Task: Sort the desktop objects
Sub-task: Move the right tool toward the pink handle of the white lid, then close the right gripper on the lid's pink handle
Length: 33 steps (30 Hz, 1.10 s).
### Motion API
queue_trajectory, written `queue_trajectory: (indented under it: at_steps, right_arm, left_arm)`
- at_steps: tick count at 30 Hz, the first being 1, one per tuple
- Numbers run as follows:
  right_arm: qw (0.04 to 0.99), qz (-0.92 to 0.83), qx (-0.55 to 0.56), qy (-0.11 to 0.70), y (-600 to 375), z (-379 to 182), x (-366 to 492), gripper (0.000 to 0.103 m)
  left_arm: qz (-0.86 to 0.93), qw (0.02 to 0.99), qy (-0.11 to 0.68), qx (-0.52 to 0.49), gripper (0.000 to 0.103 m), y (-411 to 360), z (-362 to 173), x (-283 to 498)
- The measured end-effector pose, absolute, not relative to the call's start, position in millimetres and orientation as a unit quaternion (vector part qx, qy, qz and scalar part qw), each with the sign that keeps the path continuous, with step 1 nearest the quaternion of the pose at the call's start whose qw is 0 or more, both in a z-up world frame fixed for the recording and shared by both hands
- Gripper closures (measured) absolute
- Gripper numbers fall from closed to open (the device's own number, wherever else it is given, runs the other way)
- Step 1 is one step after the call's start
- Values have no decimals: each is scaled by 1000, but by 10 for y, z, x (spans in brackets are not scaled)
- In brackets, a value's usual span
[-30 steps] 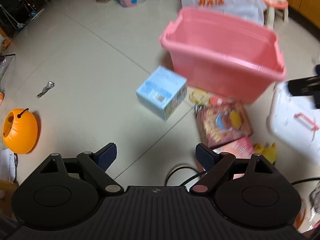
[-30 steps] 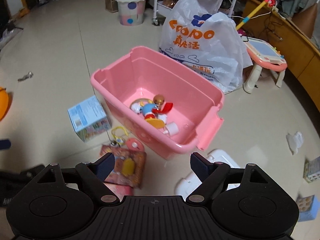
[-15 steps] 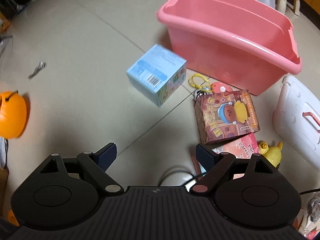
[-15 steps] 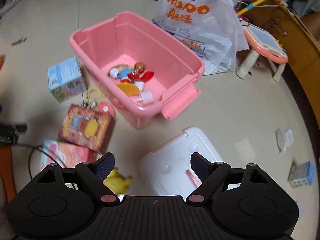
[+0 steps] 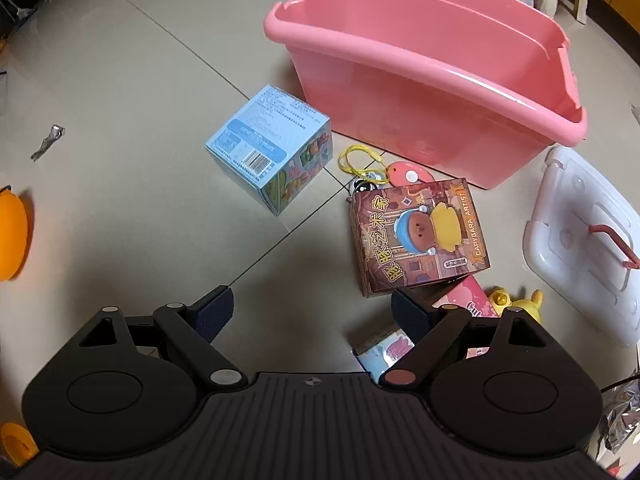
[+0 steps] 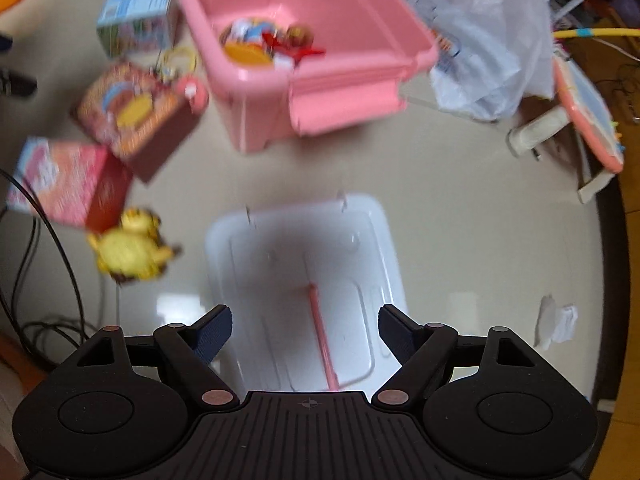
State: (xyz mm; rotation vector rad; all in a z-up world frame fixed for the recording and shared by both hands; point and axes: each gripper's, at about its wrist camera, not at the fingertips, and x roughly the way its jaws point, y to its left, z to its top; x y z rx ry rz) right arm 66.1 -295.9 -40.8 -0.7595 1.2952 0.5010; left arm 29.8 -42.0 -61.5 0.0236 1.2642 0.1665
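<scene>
A pink bin [image 5: 432, 76] stands on the floor; in the right wrist view [image 6: 316, 36] it holds several small toys [image 6: 268, 42]. In front of it lie a blue box [image 5: 270, 152], a brown capybara box [image 5: 418, 236], a pink box [image 6: 64, 184], a yellow plush toy [image 6: 130, 250] and a yellow-corded keychain [image 5: 370, 168]. My left gripper [image 5: 312, 312] is open and empty, low above the floor just left of the brown box. My right gripper [image 6: 304, 330] is open and empty above the white bin lid [image 6: 304, 280].
A white plastic bag [image 6: 488, 40] and a small pink drawing table [image 6: 588, 120] stand behind the bin. An orange pumpkin bucket [image 5: 12, 236] is at the far left. Black cables [image 6: 36, 264] run along the floor. A crumpled tissue [image 6: 558, 322] lies at the right.
My left gripper has moved forward and down toward the boxes. My right gripper has swung down and right, over the white lid. Both stayed open.
</scene>
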Motion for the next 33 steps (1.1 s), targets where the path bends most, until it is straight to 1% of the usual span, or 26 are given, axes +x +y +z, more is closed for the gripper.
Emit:
queue_trajectory:
  at_steps: [5, 7, 11, 16, 23, 26, 28, 29, 32, 33]
  right_arm:
    - [684, 246, -344, 594, -3062, -602, 713, 28]
    - [678, 252, -341, 600, -3095, -665, 753, 33]
    - [666, 266, -351, 603, -3139, -818, 801, 38]
    - [649, 282, -358, 609, -3176, -995, 856, 53]
    - [637, 285, -377, 609, -3184, -1169, 950, 58]
    - [631, 282, -379, 616, -3198, -1228, 990, 63]
    - [625, 280, -376, 624, -3210, -1266, 1014, 71]
    - [621, 279, -374, 630, -3216, -1289, 1021, 72]
    - [609, 275, -370, 645, -3228, -1352, 1030, 80]
    - [605, 274, -370, 650, -3231, -1371, 1030, 85]
  left_arm:
    - [84, 796, 599, 3, 15, -407, -703, 350]
    - [89, 795, 601, 0, 15, -402, -728, 369]
    - [92, 793, 602, -10, 15, -403, -743, 399]
    - [84, 790, 607, 1, 15, -479, -780, 433]
    - [81, 785, 614, 8, 15, -540, -865, 488]
    - [81, 784, 615, 8, 15, -578, -881, 492]
    - [79, 784, 616, 9, 15, -593, -899, 504]
    - [78, 784, 616, 10, 15, -599, -909, 511]
    - [74, 783, 617, 10, 15, -637, -943, 510]
    - [73, 782, 619, 11, 15, -647, -949, 506]
